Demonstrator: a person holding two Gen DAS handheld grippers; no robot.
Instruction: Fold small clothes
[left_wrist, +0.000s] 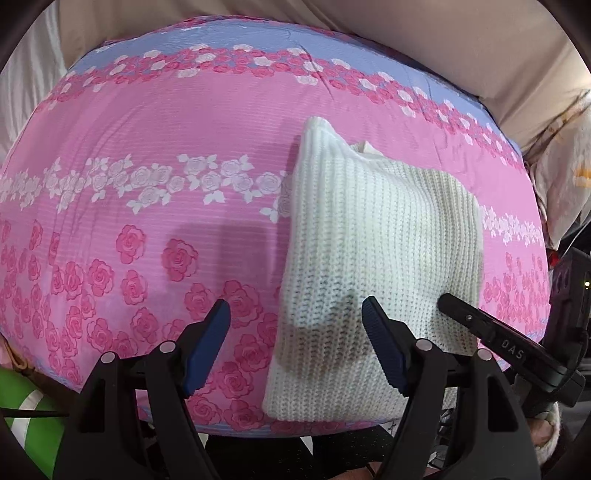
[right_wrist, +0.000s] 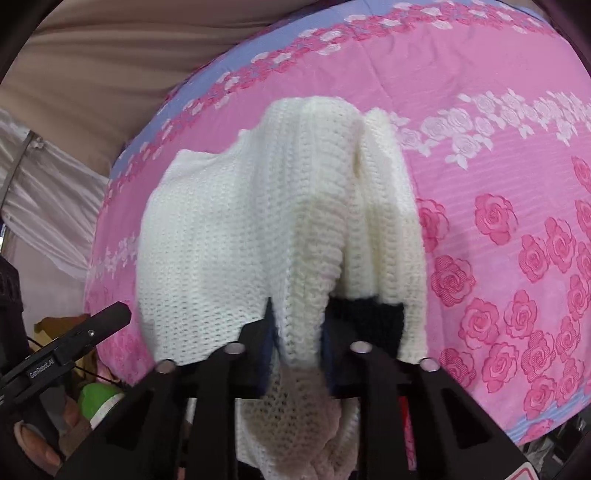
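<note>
A white knitted sweater (left_wrist: 373, 266) lies partly folded on the pink rose-print bedspread (left_wrist: 147, 147), right of centre in the left wrist view. My left gripper (left_wrist: 295, 314) is open and empty, its blue-padded fingers (left_wrist: 208, 343) just above the sweater's near left edge. My right gripper (left_wrist: 491, 332) reaches in from the right at the sweater's near edge. In the right wrist view my right gripper (right_wrist: 297, 343) is shut on a bunched fold of the sweater (right_wrist: 258, 229) and holds it lifted. A dark band (right_wrist: 365, 321) shows under the lifted part.
The bedspread (right_wrist: 498, 184) has a blue flowered border at the far side. Beige fabric (left_wrist: 443, 44) lies beyond it. A green object (left_wrist: 26, 413) sits at the near left. The left gripper's body (right_wrist: 74, 343) shows at the lower left in the right wrist view.
</note>
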